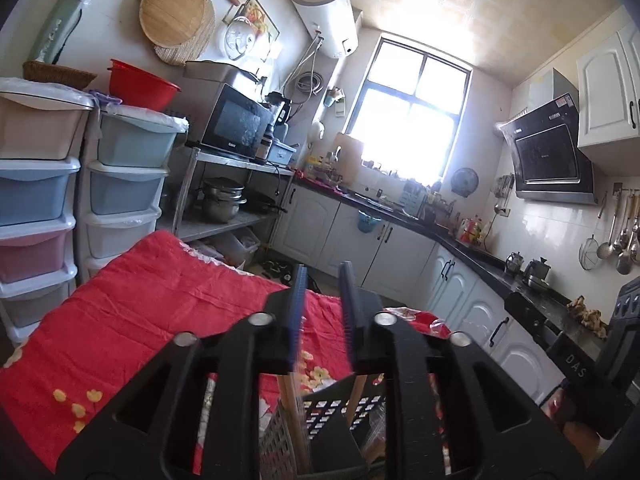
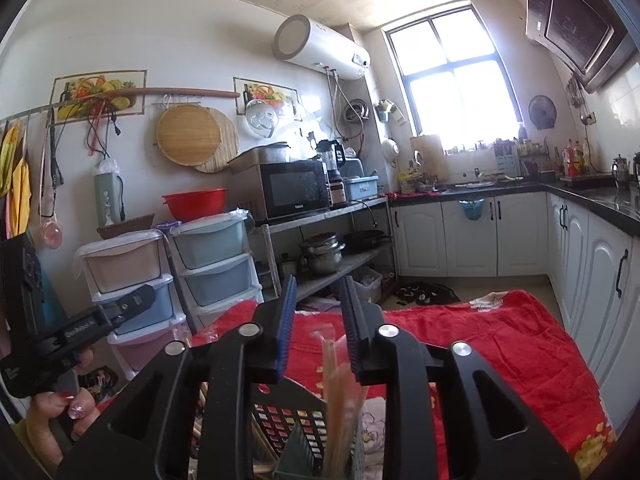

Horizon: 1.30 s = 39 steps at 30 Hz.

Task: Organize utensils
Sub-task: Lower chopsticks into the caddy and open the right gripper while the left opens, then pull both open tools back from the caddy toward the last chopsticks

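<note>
Hovering above a red tablecloth (image 1: 132,304), the left gripper (image 1: 323,280) has its jaws parted with nothing between them. Below sits a perforated utensil basket (image 1: 340,408) with wooden chopsticks (image 1: 294,412). The right gripper (image 2: 318,292), likewise released, hangs over pale, blurred sticks (image 2: 340,396), possibly wrapped chopsticks, standing in the basket.
</note>
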Available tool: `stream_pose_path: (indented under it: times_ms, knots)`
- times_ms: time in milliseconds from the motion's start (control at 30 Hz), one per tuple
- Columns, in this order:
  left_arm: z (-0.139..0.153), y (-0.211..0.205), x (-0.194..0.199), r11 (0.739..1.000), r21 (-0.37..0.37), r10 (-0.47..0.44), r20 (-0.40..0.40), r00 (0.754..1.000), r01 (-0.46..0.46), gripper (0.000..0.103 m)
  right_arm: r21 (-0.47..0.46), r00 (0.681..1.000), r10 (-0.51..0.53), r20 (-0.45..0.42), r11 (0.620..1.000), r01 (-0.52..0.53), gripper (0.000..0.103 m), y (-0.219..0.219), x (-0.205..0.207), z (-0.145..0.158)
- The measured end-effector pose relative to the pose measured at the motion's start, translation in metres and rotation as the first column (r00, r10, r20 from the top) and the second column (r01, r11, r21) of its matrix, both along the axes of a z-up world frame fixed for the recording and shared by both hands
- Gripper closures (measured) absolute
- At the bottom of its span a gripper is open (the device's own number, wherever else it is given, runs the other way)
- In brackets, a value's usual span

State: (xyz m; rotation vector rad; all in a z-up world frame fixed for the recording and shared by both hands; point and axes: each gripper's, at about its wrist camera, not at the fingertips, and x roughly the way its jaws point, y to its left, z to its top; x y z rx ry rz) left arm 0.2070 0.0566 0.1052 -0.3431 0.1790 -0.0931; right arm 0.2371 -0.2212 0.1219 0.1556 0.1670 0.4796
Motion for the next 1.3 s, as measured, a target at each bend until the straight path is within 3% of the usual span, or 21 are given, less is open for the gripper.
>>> stream_pose_path:
  times_ms: [300, 433, 733, 1300]
  knots:
    - [-0.003, 0.014, -0.014, 0.998, -0.057, -0.006, -0.07, 0.998, 0.002, 0.06, -0.031, 0.998, -0.035, -0.046, 0.999, 0.034, 0.062, -0.01, -0.014, -0.002]
    - [-0.006, 0.019, -0.02, 0.996, -0.084, -0.012, -0.09, 0.996, 0.004, 0.042, -0.037, 0.997, -0.039, -0.071, 0.999, 0.036, 0.058, -0.014, -0.022, -0.005]
    - [-0.014, 0.021, -0.035, 0.996, -0.088, -0.004, -0.14, 0.99, -0.009, 0.011, -0.052, 0.994, -0.033, -0.103, 0.998, 0.028, 0.052, -0.017, -0.041, -0.012]
    - [-0.039, 0.021, -0.053, 0.996, -0.086, 0.002, -0.224, 0.975, -0.022, 0.011, -0.088, 0.984, -0.018, -0.175, 0.996, 0.003, 0.05, -0.019, -0.064, -0.033]
